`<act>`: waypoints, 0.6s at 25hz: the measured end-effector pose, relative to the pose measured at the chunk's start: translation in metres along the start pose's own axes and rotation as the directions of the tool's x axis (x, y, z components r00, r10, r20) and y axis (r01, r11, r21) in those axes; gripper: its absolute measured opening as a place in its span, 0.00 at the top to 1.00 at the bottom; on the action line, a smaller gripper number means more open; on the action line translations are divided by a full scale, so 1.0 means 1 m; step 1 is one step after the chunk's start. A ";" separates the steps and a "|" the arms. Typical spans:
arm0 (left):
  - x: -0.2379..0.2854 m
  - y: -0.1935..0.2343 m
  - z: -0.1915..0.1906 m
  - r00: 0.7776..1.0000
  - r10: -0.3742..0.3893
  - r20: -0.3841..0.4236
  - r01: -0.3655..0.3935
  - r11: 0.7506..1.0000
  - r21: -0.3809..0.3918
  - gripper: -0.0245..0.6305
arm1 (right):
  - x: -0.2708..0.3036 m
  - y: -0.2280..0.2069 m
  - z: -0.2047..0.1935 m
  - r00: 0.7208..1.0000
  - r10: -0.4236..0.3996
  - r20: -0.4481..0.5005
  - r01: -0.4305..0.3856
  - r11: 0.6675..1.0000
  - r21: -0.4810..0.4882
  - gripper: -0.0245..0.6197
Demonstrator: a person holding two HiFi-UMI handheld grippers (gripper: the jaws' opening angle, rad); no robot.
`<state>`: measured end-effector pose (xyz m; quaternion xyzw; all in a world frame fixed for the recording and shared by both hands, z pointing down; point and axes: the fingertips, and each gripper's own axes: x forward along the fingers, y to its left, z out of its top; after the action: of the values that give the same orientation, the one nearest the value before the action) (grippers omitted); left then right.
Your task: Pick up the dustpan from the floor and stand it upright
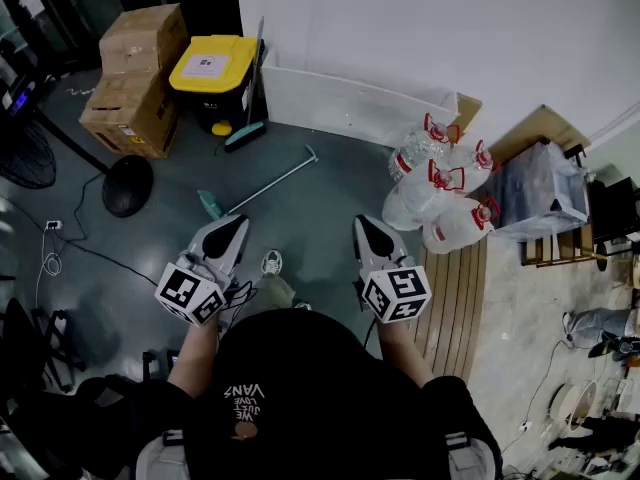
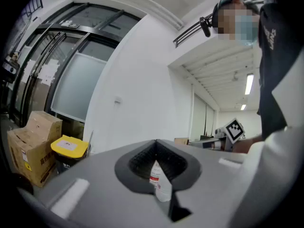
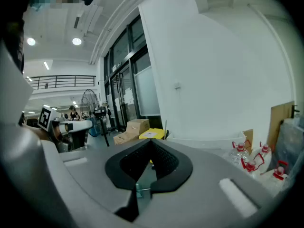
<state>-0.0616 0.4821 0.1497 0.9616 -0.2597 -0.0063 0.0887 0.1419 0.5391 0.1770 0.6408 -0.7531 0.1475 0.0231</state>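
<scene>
The dustpan (image 1: 212, 206) lies flat on the grey floor ahead of me: a teal head with a thin metal handle running up and right. A sliver of it (image 3: 137, 190) shows low down through the right gripper's jaws. My left gripper (image 1: 229, 230) is held above the floor just right of the teal head, well clear of it, and it is shut and empty. My right gripper (image 1: 367, 229) hangs level with it farther right, also shut with nothing in it. In their own views, the left gripper (image 2: 156, 148) and the right gripper (image 3: 151, 148) show jaws pressed together.
Cardboard boxes (image 1: 135, 78) and a yellow-lidded bin (image 1: 212, 68) stand at the back left, with a teal broom (image 1: 247, 128) leaning by the bin. A fan base (image 1: 127, 185) and cables lie left. Large water bottles (image 1: 440, 193) crowd the right, by a wooden pallet (image 1: 455, 288).
</scene>
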 end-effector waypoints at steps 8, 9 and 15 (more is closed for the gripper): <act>0.036 0.028 -0.002 0.999 -0.037 0.005 0.037 0.999 0.021 0.88 | 0.035 0.000 0.003 0.998 0.060 0.023 -0.061 0.998 0.036 0.96; 0.041 0.036 -0.002 0.999 -0.040 0.004 0.040 0.999 0.020 0.88 | 0.043 -0.002 0.004 0.998 0.051 0.025 -0.052 0.998 0.044 0.95; 0.073 0.093 -0.003 0.996 -0.071 -0.049 0.073 0.997 0.024 0.88 | 0.103 -0.009 0.018 1.000 0.002 0.029 -0.003 0.999 0.046 0.85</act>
<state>-0.0450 0.3671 0.1712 0.9713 -0.2227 0.0171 0.0823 0.1350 0.4349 0.1848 0.6423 -0.7505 0.1555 -0.0030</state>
